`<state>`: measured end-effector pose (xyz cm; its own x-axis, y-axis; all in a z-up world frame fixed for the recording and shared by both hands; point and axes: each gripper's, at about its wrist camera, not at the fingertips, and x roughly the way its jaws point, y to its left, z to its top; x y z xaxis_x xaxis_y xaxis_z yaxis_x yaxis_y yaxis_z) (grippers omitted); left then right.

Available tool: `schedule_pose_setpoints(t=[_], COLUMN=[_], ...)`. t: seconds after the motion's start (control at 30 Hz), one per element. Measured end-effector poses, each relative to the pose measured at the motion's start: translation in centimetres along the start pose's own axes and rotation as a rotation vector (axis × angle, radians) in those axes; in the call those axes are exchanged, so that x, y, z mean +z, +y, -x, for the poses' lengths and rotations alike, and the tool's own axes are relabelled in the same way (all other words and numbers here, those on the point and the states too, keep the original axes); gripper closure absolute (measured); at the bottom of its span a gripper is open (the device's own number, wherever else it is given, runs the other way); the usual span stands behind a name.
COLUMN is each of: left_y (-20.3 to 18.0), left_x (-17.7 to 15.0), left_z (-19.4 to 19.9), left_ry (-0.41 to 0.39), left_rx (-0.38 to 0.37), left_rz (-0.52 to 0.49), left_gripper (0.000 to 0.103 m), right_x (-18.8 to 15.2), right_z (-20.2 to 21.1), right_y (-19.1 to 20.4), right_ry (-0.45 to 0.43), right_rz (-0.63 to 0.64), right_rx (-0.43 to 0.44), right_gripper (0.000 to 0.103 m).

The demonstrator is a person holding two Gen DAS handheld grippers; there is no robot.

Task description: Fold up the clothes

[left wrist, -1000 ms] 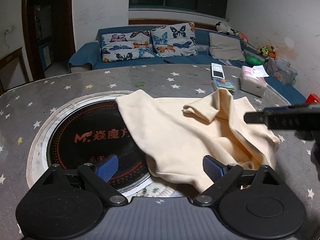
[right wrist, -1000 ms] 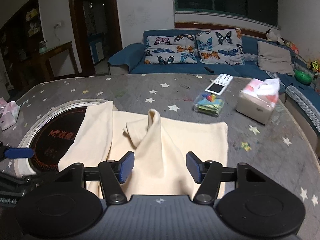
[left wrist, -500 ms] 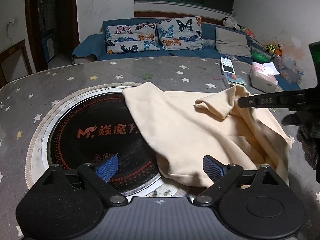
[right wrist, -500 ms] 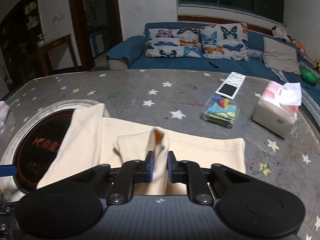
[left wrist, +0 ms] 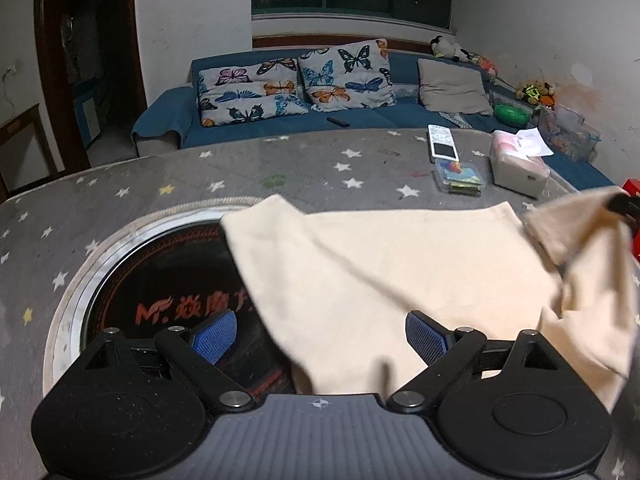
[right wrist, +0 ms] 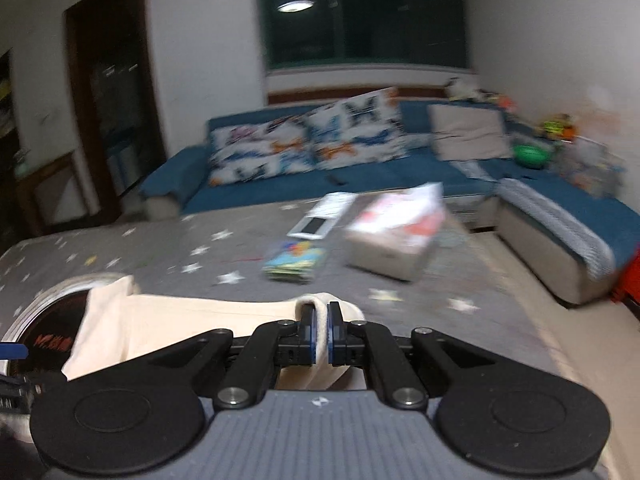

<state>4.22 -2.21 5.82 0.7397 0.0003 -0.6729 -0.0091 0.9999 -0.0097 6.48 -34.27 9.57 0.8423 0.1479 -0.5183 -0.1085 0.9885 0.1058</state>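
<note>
The right gripper (right wrist: 319, 334) is clenched on a fold of the soft cream-coloured cloth garment (left wrist: 400, 280). A second ago its jaws stood wide apart over that raised fold; now they are squeezed together with the cloth pinched between them. The pinched bit sticks up just in front of the gripper's fingertips, and the rest of the garment trails off to its left and below it. In the left wrist view that same piece of cloth is lifted up at the far right, and it has been pulled out sideways, so the garment looks flatter and wider than before.

The left gripper (left wrist: 320, 336) is released, with nothing between its blue pads (left wrist: 214, 334). The garment's near edge lies just ahead of it, partly over the round black cooker plate (left wrist: 168, 280) set in the grey star-patterned table (left wrist: 200, 184).

I think the sleeve is being spread out, so the real folding can start soon.
</note>
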Motion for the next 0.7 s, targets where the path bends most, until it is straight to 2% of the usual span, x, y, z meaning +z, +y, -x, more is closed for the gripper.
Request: schedule_pose_setpoints(t=[0.13,0.27,0.4,0.43,0.5,0.7], left_y=[-0.5,-0.5,0.0,0.2,0.8,2.6], left_x=[1.4,3.0,4.7,5.1,5.8,7.0], left_z=[-1.1,-3.3,-5.7,-6.4,-7.7,-11.4], left_ry=[-0.013,0.002,0.014,0.017,0.024,0.074], left_rx=[0.009,0.038,0.078,0.089,0.106,0.113], left_rz=[-0.011,0.017,0.039,0.045,0.065,0.147], left_gripper=[0.013,0.021,0.025,0.026,0.029,0.039], right_x=[-2.6,-5.4,-6.7,-6.7,-7.1,-7.0], right_z=[3.2,3.9,4.5,4.6,4.9,4.7], right_y=[-3.7,-6.2,-7.8,-8.1,-8.2,-6.9], right_ry=[-0.007,0.055,0.072,0.072,0.071,0.079], right_rz=[-0.106,-0.167,-0.192,-0.198,-0.199,-0.169], right_rx=[-0.096,-0.156,-0.198,-0.199,-0.198,-0.156], right_gripper=[0.098,0.093,0.091,0.09,0.081,0.075])
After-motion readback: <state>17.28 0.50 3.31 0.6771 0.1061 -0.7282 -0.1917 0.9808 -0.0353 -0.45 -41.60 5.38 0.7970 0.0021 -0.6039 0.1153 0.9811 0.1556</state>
